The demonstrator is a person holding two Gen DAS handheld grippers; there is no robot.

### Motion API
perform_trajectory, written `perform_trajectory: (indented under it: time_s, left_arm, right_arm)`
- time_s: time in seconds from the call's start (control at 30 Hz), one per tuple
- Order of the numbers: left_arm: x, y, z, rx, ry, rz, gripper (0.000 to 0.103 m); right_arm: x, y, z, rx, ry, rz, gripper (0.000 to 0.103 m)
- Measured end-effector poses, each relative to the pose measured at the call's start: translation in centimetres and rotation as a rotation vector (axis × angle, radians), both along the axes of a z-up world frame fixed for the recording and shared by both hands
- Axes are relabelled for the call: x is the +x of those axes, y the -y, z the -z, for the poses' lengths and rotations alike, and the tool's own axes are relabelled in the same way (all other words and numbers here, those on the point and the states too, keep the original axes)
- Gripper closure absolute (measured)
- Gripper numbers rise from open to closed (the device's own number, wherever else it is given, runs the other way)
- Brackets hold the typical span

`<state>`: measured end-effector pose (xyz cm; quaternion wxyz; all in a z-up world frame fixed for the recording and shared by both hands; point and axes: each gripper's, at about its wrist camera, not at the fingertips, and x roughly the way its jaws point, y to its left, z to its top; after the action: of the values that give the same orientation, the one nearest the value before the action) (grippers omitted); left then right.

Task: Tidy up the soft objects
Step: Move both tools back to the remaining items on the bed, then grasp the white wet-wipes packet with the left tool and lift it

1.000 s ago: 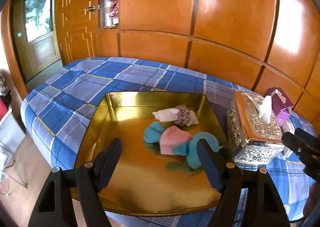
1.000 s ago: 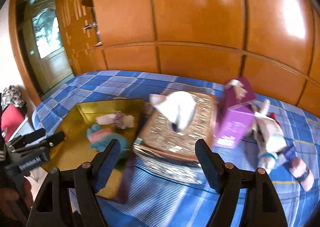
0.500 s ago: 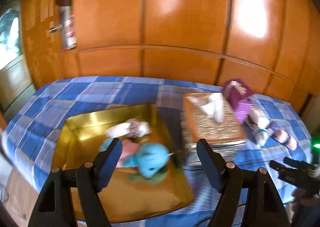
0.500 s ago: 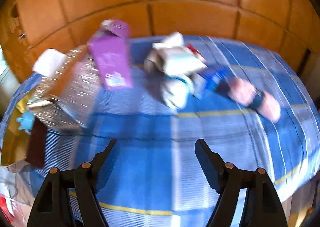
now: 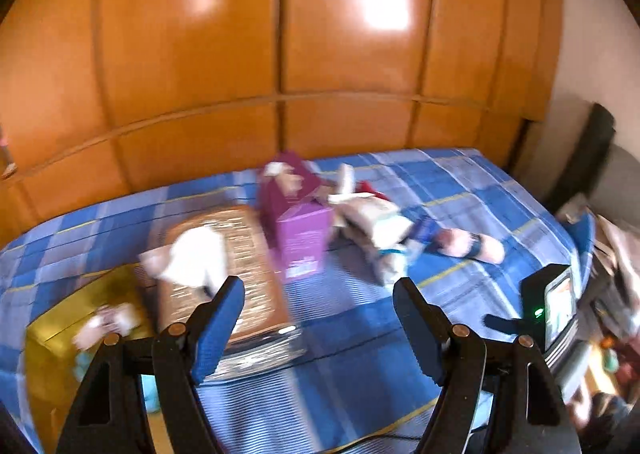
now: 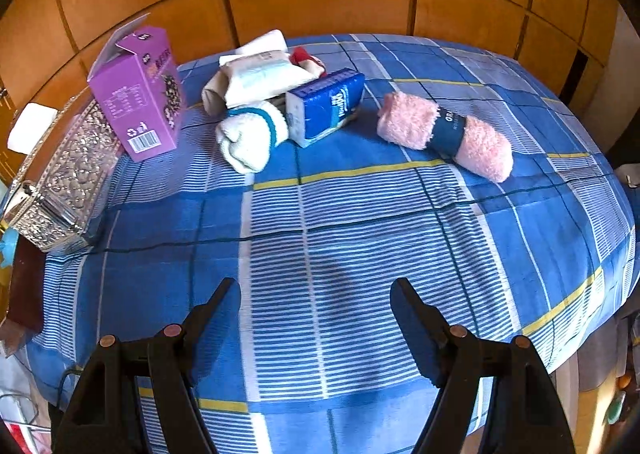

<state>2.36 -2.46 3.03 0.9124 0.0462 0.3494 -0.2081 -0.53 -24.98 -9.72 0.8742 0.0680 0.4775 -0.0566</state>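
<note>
A rolled pink towel (image 6: 444,133) with a dark band lies on the blue checked cloth, right of a blue tissue pack (image 6: 326,105), a white rolled sock with a teal band (image 6: 252,137) and a white soft packet (image 6: 260,75). My right gripper (image 6: 316,314) is open and empty, well in front of them. My left gripper (image 5: 320,314) is open and empty, above the cloth. The gold tray (image 5: 60,334) with small soft items is at far left in the blurred left wrist view. The pink towel also shows there (image 5: 468,246).
A purple carton (image 6: 140,97) stands beside an ornate silver tissue box (image 6: 64,181), left of the pile. The same carton (image 5: 300,230) and tissue box (image 5: 228,266) show in the left wrist view. Wooden panels stand behind the table. The table edge runs along the right and front.
Both grippers have swung right, away from the gold tray toward the pile of soft items. Both stay open and empty.
</note>
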Motion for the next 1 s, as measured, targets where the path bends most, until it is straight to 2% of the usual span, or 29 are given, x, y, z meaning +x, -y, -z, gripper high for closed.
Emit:
perform_trajectory:
  time_s: [0.1,0.23,0.33,0.4,0.53,0.73,0.8,1.0]
  left_arm:
    - [1.7,3.3,0.0,-0.007,-0.043,0.071,0.026]
    - [5.1,7.7,0.4,-0.036,-0.135,0.099,0.026]
    - [7.1,10.7,0.9,-0.011,-0.159,0.107,0.026]
    - [8.8,12.8,1.8,0.003,-0.208,0.109,0.026]
    - [12.8,15.5,4.4,0.023,-0.324,0.045,0.023]
    - [17.3,17.3,7.9,0.068,-0.425,-0.033,0.022]
    - [18.4,17.3,8.5,0.067,-0.441,-0.067,0.022]
    - [20.5,18.2,10.5,0.131,-0.471,-0.094,0.022]
  right_arm:
    - [-0.1,0.7,0.0,0.014,-0.001,0.017,0.025]
    - [-0.1,1.5,0.2,0.034,-0.007,0.036,0.025]
    - [-0.1,1.9,0.6,0.048,-0.016,0.043,0.025]
    - [0.0,2.2,0.9,0.067,-0.024,0.050,0.025]
    - [-0.1,2.6,1.2,0.089,-0.026,0.058,0.025]
    - [-0.2,3.3,1.4,0.115,-0.024,0.072,0.025]
    - [-0.2,3.4,1.4,0.122,-0.023,0.073,0.025]
    - [0.0,3.4,1.5,0.130,-0.020,0.071,0.025]
